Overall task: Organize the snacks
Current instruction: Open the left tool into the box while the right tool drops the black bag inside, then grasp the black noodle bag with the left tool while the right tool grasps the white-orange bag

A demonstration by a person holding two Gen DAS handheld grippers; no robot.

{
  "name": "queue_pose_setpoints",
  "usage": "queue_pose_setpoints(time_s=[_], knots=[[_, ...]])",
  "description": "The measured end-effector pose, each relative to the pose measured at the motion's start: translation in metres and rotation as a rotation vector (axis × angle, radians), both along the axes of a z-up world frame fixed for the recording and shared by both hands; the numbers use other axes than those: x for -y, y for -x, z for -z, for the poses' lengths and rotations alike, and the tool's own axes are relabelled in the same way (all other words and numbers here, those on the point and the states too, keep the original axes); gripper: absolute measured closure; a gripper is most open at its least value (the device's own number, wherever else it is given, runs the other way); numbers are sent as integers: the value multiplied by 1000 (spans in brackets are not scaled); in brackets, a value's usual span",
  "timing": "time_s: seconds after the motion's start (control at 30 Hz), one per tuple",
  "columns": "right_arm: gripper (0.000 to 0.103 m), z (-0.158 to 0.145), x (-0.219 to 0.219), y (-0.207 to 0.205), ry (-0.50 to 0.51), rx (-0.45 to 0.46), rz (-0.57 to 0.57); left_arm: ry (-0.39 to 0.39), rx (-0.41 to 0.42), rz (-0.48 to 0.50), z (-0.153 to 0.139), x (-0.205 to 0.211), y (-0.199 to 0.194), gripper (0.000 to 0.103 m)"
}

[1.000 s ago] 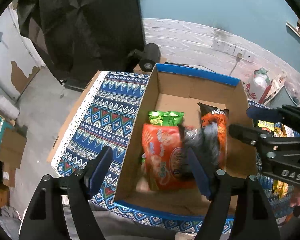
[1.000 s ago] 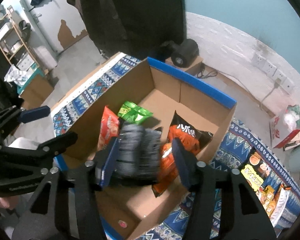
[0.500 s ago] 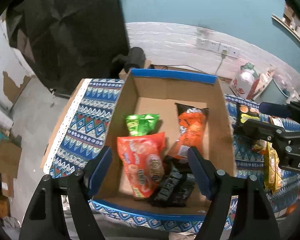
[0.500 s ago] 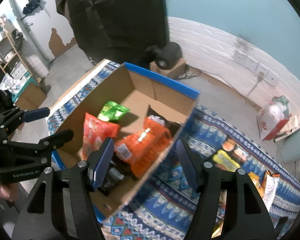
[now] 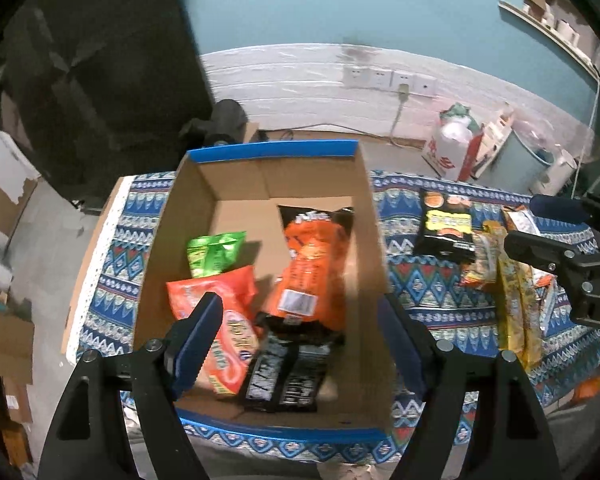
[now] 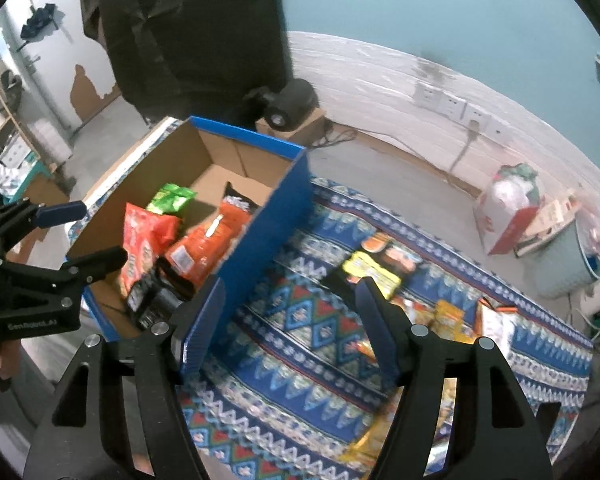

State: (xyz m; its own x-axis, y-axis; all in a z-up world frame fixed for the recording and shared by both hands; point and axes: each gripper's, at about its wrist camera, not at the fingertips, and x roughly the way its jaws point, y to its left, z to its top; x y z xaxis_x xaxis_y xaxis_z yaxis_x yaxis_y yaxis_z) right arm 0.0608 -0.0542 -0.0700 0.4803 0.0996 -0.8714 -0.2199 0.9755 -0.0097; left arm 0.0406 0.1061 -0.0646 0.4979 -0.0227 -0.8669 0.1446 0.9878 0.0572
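Note:
A cardboard box with a blue rim point(image 5: 272, 150) stands on the patterned cloth. In it lie a green bag point(image 5: 216, 252), a red-orange bag point(image 5: 224, 320), an orange bag with a black top point(image 5: 316, 260) and a black packet point(image 5: 284, 372). My left gripper point(image 5: 298, 304) hovers above the box's near half, its jaws opening, with nothing between them. My right gripper point(image 6: 291, 286) hangs over the cloth just right of the box's blue wall point(image 6: 268, 232); its jaws are opening and hold nothing. A black and yellow bag point(image 6: 372, 268) lies ahead of it.
Several loose snack packets, among them long yellow ones point(image 5: 516, 300), lie on the cloth point(image 6: 300, 340) to the right. On the floor behind are a red and white bag point(image 5: 452, 148), a pale blue bin point(image 6: 568, 264) and a dark round device on a small carton point(image 6: 292, 100).
The black packet has left my right gripper and now lies in the box. The right gripper has swung right, off the box and over the cloth, with its jaws wider. My left gripper has shifted right.

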Motion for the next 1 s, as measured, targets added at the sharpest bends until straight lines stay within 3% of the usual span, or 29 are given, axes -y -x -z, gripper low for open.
queue_pose_setpoints(time_s=[0.63, 1.0], knots=[[31, -5, 90, 41, 41, 18, 147, -22, -18, 167, 4, 97, 0, 22], [31, -3, 143, 53, 34, 12, 245, -4, -61, 198, 18, 134, -13, 19]])
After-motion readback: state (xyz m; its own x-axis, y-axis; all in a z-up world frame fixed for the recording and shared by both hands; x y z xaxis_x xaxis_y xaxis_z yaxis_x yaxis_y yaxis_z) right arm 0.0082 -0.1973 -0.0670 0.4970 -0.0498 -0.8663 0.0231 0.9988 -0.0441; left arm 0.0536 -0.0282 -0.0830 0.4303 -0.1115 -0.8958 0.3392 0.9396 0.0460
